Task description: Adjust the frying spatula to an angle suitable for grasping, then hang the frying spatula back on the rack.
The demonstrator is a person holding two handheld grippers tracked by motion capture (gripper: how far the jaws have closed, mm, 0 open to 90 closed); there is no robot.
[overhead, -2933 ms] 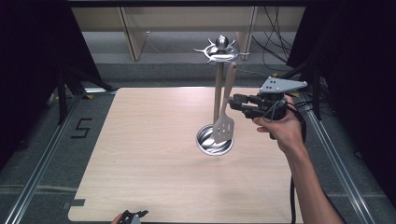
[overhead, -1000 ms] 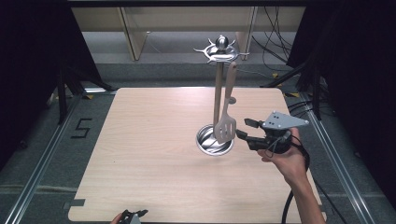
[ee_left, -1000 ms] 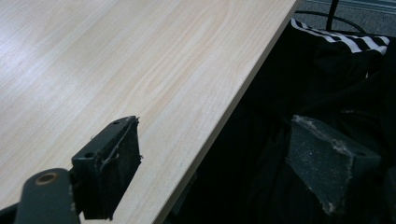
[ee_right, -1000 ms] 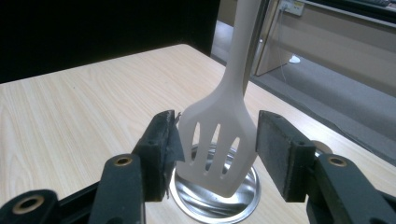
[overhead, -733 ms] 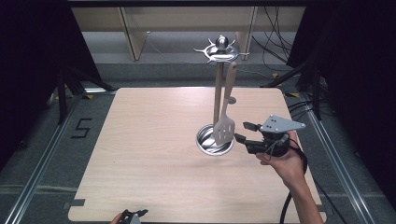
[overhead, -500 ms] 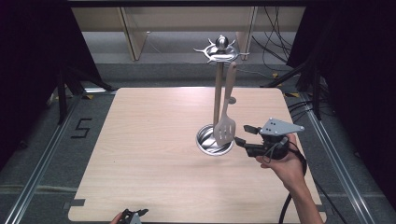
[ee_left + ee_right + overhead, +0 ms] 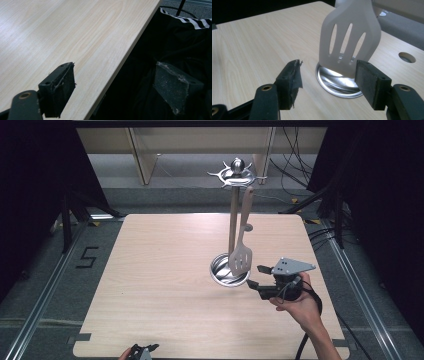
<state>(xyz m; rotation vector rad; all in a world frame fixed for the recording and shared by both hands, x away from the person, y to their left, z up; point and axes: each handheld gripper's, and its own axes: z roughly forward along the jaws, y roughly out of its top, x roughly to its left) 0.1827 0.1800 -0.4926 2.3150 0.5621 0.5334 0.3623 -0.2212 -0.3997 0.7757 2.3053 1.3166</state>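
A pale wooden table (image 7: 165, 270) is seen; the stand's round metal base (image 7: 221, 271) rests right of its centre.

Bench (image 7: 165, 270): one, pale wood grain.
Utensil stand (image 7: 233, 220): one, made of one round metal base, one upright pole and one hook crown with a ball on top.
Slotted spatula (image 7: 241, 255): one, hanging on the stand; four slots counted in its blade in the right gripper view.
Grippers: two, the right gripper (image 7: 256, 276) and the left gripper (image 7: 142, 352), each with two fingers.
Hands: one at the right (image 7: 300, 307).
Grey three-cornered plate (image 7: 292, 266): one.
Floor mark "5" (image 7: 87, 256): one.
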